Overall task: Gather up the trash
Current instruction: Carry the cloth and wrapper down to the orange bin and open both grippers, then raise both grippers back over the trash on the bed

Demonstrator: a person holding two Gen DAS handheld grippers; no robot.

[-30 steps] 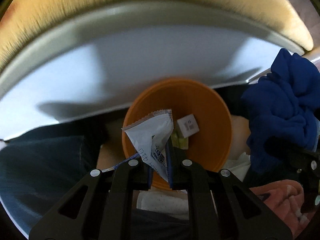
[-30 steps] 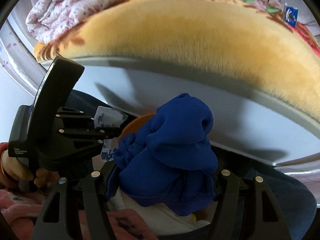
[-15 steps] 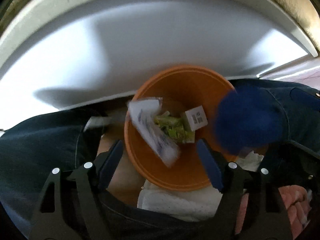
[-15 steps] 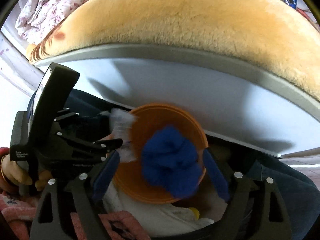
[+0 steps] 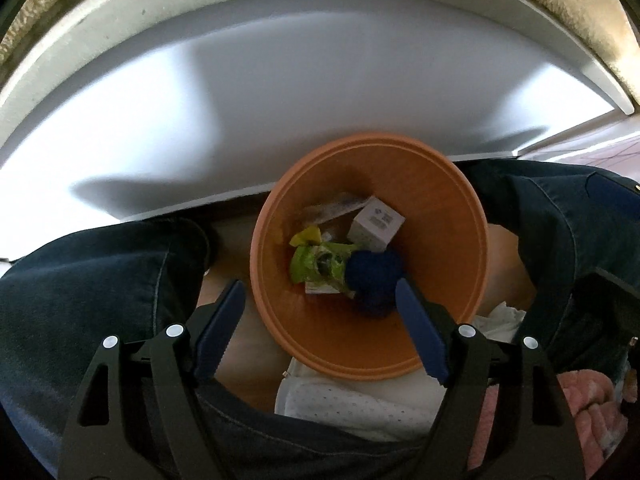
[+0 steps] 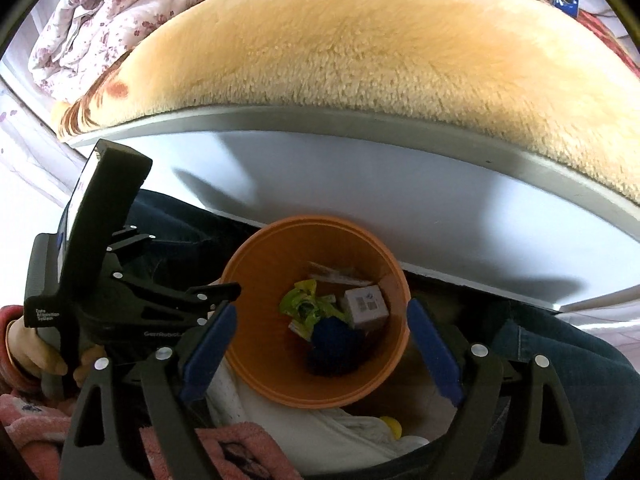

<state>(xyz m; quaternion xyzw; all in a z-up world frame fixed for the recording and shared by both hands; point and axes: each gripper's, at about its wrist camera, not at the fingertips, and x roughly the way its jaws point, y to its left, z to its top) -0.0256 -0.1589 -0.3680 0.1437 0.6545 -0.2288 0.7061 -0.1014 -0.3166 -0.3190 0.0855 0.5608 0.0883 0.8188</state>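
The round orange plastic waste bin (image 5: 460,248) stands on the floor between the person's knees in dark blue jeans (image 5: 92,292), directly in front of the white bed frame panel (image 5: 280,92). Inside the bin lie a crumpled dark blue cloth ball (image 5: 374,274), a crumpled green and yellow wrapper (image 5: 316,266), a small white cardboard box with a printed code label (image 5: 376,224) and a flat pale packet (image 5: 340,208) against the far wall. The blue cloth ball touches the green wrapper and sits just beside the box. The left hand-held gripper (image 5: 320,328) hangs above the near rim of the bin with its blue-padded fingers (image 5: 218,330) spread wide and nothing between them. The right hand-held gripper (image 6: 320,344) is likewise spread wide and empty above the bin, its blue pads (image 6: 434,354) flanking the rim on either side. In the right wrist view the left hand-held gripper's black body appears at the left, gripped by the person's hand (image 6: 28,350). A tan plush blanket (image 6: 360,60) covers the bed above the panel, with a floral quilt (image 6: 108,8) folded at its far left.
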